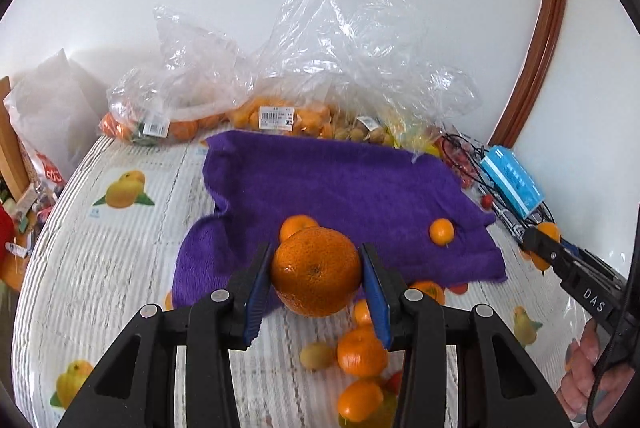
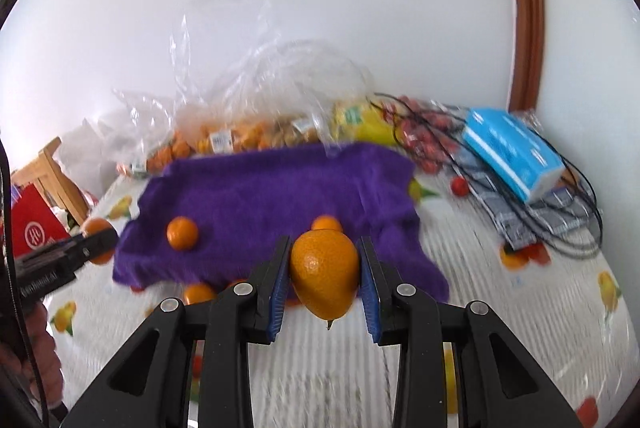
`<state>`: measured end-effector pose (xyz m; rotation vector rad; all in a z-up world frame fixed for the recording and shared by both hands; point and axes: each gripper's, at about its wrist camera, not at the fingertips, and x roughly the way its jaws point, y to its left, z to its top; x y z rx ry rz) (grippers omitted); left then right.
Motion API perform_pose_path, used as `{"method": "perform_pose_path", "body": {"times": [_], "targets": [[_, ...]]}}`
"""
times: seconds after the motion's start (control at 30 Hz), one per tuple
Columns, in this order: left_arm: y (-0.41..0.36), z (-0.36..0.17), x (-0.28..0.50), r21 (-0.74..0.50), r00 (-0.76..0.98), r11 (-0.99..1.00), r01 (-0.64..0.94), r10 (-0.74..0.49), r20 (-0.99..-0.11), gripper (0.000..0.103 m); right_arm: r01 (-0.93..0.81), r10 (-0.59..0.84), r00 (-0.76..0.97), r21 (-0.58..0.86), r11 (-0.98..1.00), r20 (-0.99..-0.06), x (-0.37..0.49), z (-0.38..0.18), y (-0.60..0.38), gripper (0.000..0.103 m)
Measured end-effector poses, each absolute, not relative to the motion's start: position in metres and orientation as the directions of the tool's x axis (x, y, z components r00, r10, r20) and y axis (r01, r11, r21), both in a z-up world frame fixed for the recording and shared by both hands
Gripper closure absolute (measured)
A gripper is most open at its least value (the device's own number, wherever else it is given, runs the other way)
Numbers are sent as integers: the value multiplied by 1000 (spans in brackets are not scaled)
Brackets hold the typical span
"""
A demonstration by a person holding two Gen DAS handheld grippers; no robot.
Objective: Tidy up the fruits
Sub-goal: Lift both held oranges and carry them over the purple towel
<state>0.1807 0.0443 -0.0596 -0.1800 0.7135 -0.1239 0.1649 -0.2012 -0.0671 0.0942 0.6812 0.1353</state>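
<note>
Your left tongs (image 1: 316, 278) are clamped on a big orange (image 1: 316, 270), both blue pads pressed to its sides, and the fruit hangs clear above the counter (image 1: 100, 260). Its navel end faces the camera, so its axis runs roughly along the tongs' pointing line, tipped a little downward. Your right tongs (image 2: 325, 278) are closed on a small egg-shaped orange (image 2: 324, 274). Its long axis runs near upright between the pads, narrow end and a short stem stub pointing down, and it too is off the counter.

The relation that matters, as I judge it, is fruit to towel (image 1: 344, 188). The purple towel lies straight ahead of both tongs and below them, with its near edge just under the held fruit in both views. Two small oranges already sit on it: one (image 1: 442, 231) toward the right in the left view, and another (image 1: 298, 224) just behind your big orange. Neither hand looks clearly nearer to the cloth. The right tongs are over the towel's right part and the left tongs over its middle.

More loose fruit (image 1: 362, 350) lies on the counter below the left tongs, short of the towel. Bagged fruit (image 1: 276, 116) sits along the wall beyond it.

To set down, you would go forward and down. Expect the egg-shaped one to tip over if it is placed on its point.
</note>
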Motion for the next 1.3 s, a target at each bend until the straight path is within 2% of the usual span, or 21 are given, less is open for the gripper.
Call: {"method": "perform_pose_path", "body": {"times": [0.53, 0.73, 1.03, 1.3], "targets": [[40, -76, 250, -210, 769, 978, 9, -141, -623, 62, -186, 244, 789, 160, 969, -564, 246, -58, -172, 71], [41, -94, 255, -196, 748, 981, 1, -131, -651, 62, -171, 223, 732, 144, 975, -643, 260, -97, -172, 71], [40, -99, 256, -209, 745, 978, 3, -141, -652, 62, -173, 248, 723, 178, 969, -645, 261, -109, -178, 71], [39, -105, 259, -210, 733, 978, 0, -143, -665, 62, -212, 258, 691, 152, 965, -675, 262, -122, -165, 71]]}}
